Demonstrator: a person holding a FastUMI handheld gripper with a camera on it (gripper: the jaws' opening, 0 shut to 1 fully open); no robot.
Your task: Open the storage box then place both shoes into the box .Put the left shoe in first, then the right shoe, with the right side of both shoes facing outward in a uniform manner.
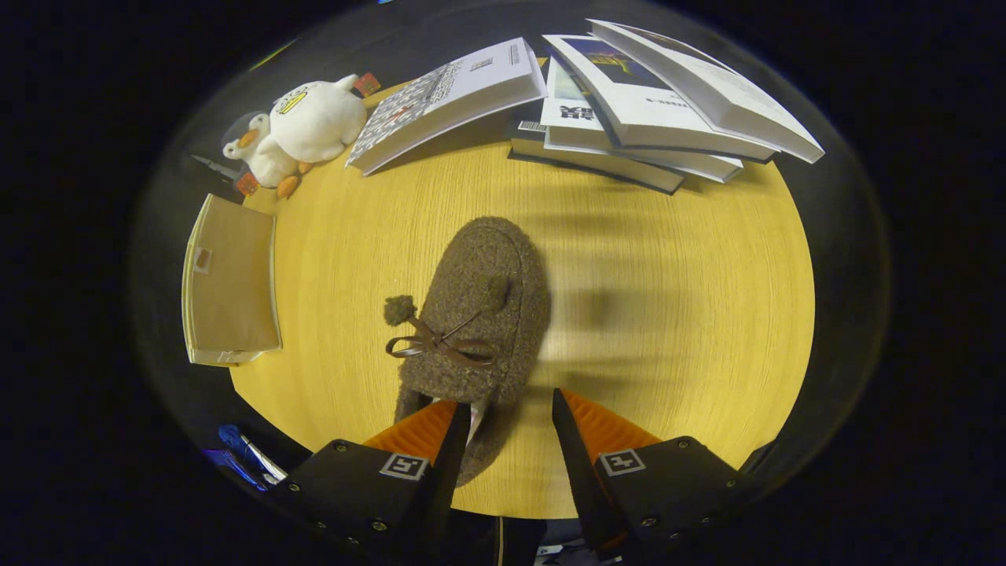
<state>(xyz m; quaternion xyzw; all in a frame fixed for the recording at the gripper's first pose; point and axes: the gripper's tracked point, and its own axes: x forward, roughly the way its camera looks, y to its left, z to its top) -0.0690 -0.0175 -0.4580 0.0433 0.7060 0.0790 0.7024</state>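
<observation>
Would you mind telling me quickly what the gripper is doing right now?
Gripper: open, holding nothing; its fingers straddle the heel end of the brown fuzzy slipper on the wooden table.

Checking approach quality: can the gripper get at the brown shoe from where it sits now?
Probably yes. The gripper is open, and the brown shoe's heel end lies partly between the fingers; nothing on the table blocks it.

brown fuzzy shoe (479, 314) flat on table, bow on top, toe at 12 o'clock, heel by fingers. Tan storage box (230, 283) at shoe's 9 o'clock.
</observation>
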